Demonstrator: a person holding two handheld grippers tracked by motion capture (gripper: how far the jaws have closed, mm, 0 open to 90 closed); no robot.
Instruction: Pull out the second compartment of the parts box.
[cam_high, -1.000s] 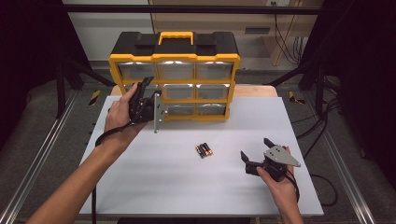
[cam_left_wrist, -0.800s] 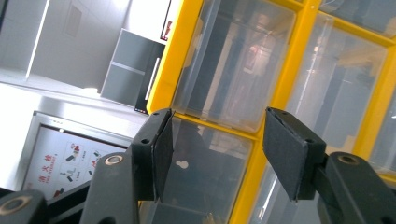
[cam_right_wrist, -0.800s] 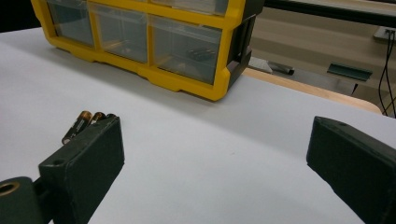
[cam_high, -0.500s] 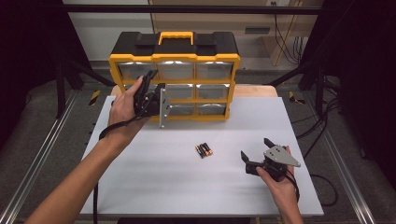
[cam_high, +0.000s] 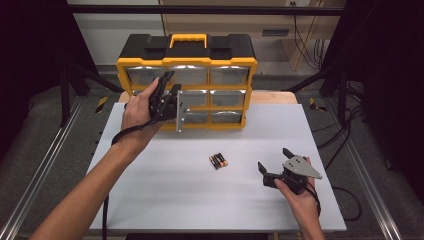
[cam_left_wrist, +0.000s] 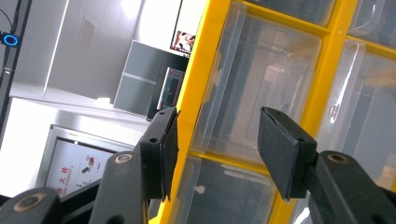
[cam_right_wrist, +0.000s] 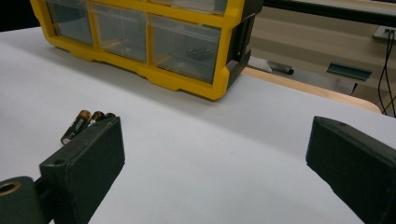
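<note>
- At the front face of the organizer, left column: left hand-held gripper (cam_high: 172, 102), held in the person's left hand (cam_high: 137, 112), jaws apart and clamped on nothing. Left gripper view: the two black pads stand before the yellow frame and a clear drawer (cam_left_wrist: 254, 88); one pad lies over the frame's outer upright, the other over the upright between two drawers. Contact with the drawer front cannot be told.
- At the near right of the counter: right hand-held gripper (cam_high: 275, 167), in the person's right hand (cam_high: 297, 192), grey three-cornered plate on top, jaws wide apart, nothing between them, aimed toward the batteries.
- Item: batteries (cam_high: 217, 160), a small cluster lying side by side on the counter between the two hand-held grippers, well apart from the left one, nearer the right one. In the right gripper view they lie just beyond the left pad (cam_right_wrist: 81, 125).
- Item: organizer (cam_high: 187, 82), yellow frame, black top with yellow handle, three columns of clear drawers, standing at the far edge of the counter.
- Support: counter (cam_high: 165, 200), white surface, bare apart from the above.
</note>
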